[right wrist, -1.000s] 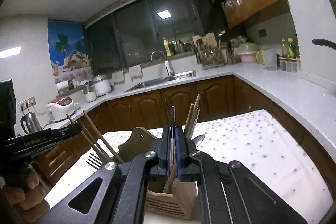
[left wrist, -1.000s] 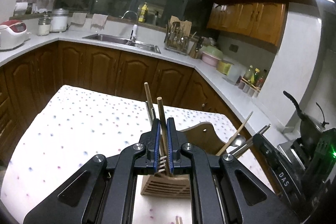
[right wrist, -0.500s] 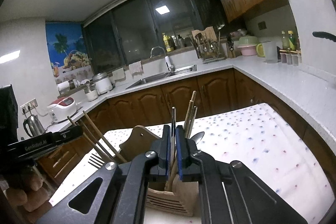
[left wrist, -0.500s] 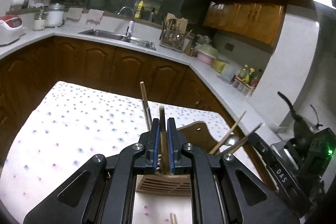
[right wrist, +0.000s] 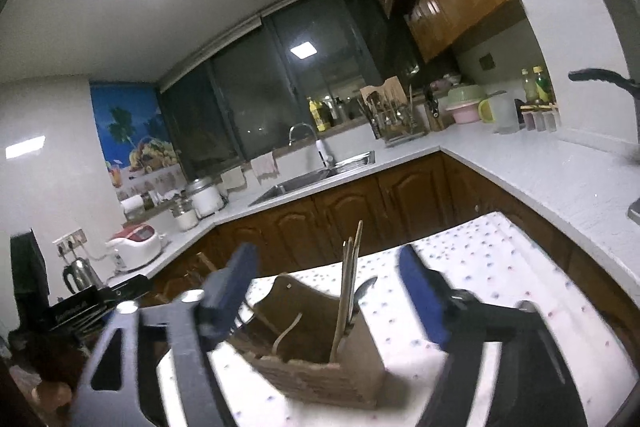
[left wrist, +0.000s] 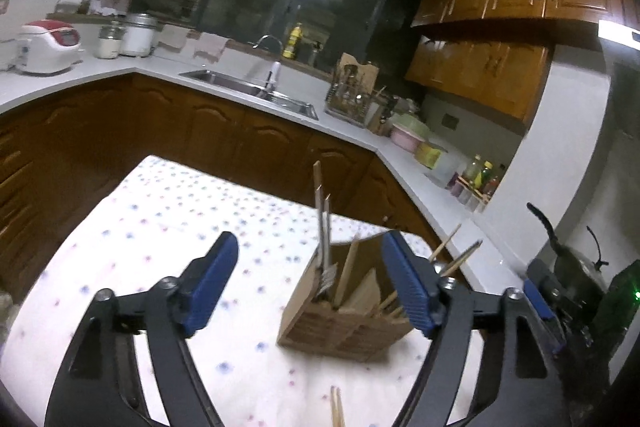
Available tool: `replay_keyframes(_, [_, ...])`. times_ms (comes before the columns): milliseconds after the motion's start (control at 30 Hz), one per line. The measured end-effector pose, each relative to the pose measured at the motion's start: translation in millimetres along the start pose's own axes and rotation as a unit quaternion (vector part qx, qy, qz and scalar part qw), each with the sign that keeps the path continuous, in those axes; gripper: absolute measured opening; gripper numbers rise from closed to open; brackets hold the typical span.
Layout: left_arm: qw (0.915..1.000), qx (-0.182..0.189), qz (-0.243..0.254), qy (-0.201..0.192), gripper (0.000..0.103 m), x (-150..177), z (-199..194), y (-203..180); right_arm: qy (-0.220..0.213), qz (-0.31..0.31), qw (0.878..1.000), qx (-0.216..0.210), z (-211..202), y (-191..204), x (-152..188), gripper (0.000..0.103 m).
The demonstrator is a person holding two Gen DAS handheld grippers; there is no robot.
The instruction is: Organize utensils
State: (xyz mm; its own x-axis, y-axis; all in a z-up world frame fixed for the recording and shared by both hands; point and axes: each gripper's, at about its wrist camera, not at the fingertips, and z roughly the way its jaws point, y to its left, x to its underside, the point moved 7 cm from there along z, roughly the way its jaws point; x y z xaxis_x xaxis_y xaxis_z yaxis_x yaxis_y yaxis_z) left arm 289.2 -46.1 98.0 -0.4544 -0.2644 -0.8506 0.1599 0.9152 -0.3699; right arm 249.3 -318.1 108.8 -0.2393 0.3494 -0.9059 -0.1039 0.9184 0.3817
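Observation:
A wooden utensil holder (left wrist: 344, 315) (right wrist: 320, 363) stands on the dotted tablecloth (left wrist: 160, 227). Chopsticks and a fork (left wrist: 323, 239) stand upright in it. In the right wrist view chopsticks (right wrist: 351, 267) and a spoon (right wrist: 366, 289) rise from it. My left gripper (left wrist: 308, 283) has its jaws opening wide, blue pads (left wrist: 212, 279) apart and touching nothing, the holder just beyond them. My right gripper (right wrist: 328, 291) is likewise opening, with nothing pressed between its pads (right wrist: 424, 295). A loose pair of chopsticks (left wrist: 337, 407) lies on the cloth near the left gripper.
The right gripper's body (left wrist: 540, 299) shows at the right of the left wrist view, and the left gripper (right wrist: 88, 307) at the left of the right wrist view. Behind the table run brown cabinets, a white counter (right wrist: 540, 179) and a sink (left wrist: 248, 87).
Both grippers were shut on upright utensils over the holder. Both have now let go, opened wide and drawn back; the utensils stand in the holder.

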Motion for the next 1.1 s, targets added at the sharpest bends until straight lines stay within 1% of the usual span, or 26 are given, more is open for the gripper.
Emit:
replay_keyframes(33, [1.0, -0.004, -0.001, 0.003, 0.083, 7.1, -4.9, 3.0, 0.0, 0.001, 1.0, 0.0, -5.7, 0.5, 5.3, 0.094])
replay_keyframes(100, [0.9999, -0.007, -0.008, 0.013, 0.085, 20.5, -12.3, 8.8, 0.003, 0.002, 1.0, 0.001, -14.1, 0.1, 15.9, 0.097])
replay_keyframes(200, [0.9993, -0.007, -0.021, 0.032, 0.085, 40.1, -22.9, 18.5, 0.02, 0.012, 1.0, 0.002, -26.4, -2.2, 35.8, 0.098])
replay_keyframes(333, [0.9986, -0.014, -0.03, 0.042, 0.085, 62.2, -40.9, 26.4, 0.041, 0.032, 0.999, 0.009, -44.9, -10.8, 60.3, 0.098])
replay_keyframes(467, [0.9977, -0.024, -0.035, 0.052, 0.085, 85.2, -59.2, 35.2, 0.051, 0.046, 0.998, 0.015, -62.6, -16.5, 80.3, 0.098])
replay_keyframes(633, [0.9972, -0.035, -0.032, 0.058, 0.085, 105.9, -77.1, 41.6, 0.066, 0.056, 0.996, 0.021, -81.7, -20.0, 104.7, 0.098])
replay_keyframes(767, [0.997, -0.038, -0.028, 0.062, 0.085, 118.8, -90.5, 44.2, 0.078, 0.048, 0.996, 0.021, -93.7, -12.2, 120.3, 0.098])
replay_keyframes(833, [0.9973, -0.038, -0.024, 0.058, 0.085, 121.0, -97.9, 44.0, 0.08, 0.043, 0.996, 0.019, -101.0, -7.6, 122.7, 0.098])
replay_keyframes(933, [0.9982, -0.043, -0.009, 0.041, 0.086, 121.2, -111.2, 40.8, 0.069, 0.032, 0.997, 0.017, -113.7, -1.4, 118.8, 0.098])
replay_keyframes(1000, [0.9984, -0.051, 0.007, 0.023, 0.09, 121.5, -121.5, 38.1, 0.053, 0.017, 0.998, 0.018, -125.1, 5.4, 112.5, 0.098])
replay_keyframes(1033, [0.9983, -0.055, 0.014, 0.014, 0.096, 122.2, -125.8, 37.8, 0.042, 0.006, 0.999, 0.021, -132.9, 9.7, 109.0, 0.099])
replay_keyframes(1067, [0.9976, -0.065, 0.024, -0.003, 0.102, 123.3, -133.4, 37.8, 0.033, -0.003, 0.999, 0.023, -137.2, 12.4, 107.4, 0.1])
replay_keyframes(1100, [0.9966, -0.074, 0.032, -0.018, 0.103, 124.6, -138.7, 38.0, 0.018, -0.018, 0.999, 0.026, -144.0, 17.3, 105.5, 0.103])
